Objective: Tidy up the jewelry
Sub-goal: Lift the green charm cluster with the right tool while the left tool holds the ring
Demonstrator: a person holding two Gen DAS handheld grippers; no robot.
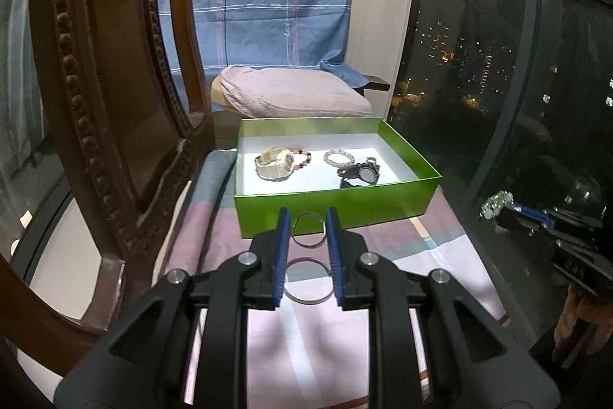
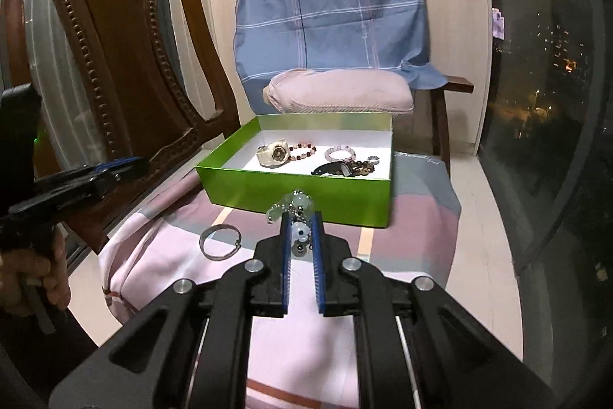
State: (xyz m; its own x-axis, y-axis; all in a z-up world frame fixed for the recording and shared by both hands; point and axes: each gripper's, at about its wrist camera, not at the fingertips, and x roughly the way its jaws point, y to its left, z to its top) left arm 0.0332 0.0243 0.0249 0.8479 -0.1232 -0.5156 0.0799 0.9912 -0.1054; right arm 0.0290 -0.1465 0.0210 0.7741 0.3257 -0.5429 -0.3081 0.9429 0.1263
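A green box (image 1: pixel 337 204) (image 2: pixel 291 192) sits on a striped cloth. Inside lie a cream watch (image 1: pixel 275 161) (image 2: pixel 272 153), a red-and-pink bead bracelet (image 2: pixel 302 150), a pale pink bead bracelet (image 1: pixel 338 156) (image 2: pixel 340 153) and a black watch (image 1: pixel 360 175) (image 2: pixel 331 168). My left gripper (image 1: pixel 308 217) is open, its jaws either side of a silver bangle (image 1: pixel 308 246) lying on the cloth. That bangle shows in the right wrist view (image 2: pixel 220 241). My right gripper (image 2: pixel 300 219) is shut on a pale green bead bracelet (image 2: pixel 293 207), held in front of the box; it also shows in the left wrist view (image 1: pixel 496 204).
A carved wooden chair (image 1: pixel 95 83) (image 2: pixel 115 64) stands close on the left. A second chair with a pink cushion (image 2: pixel 337 94) and blue cloth (image 2: pixel 329 6) stands behind the box. A dark window (image 1: pixel 517 83) runs along the right.
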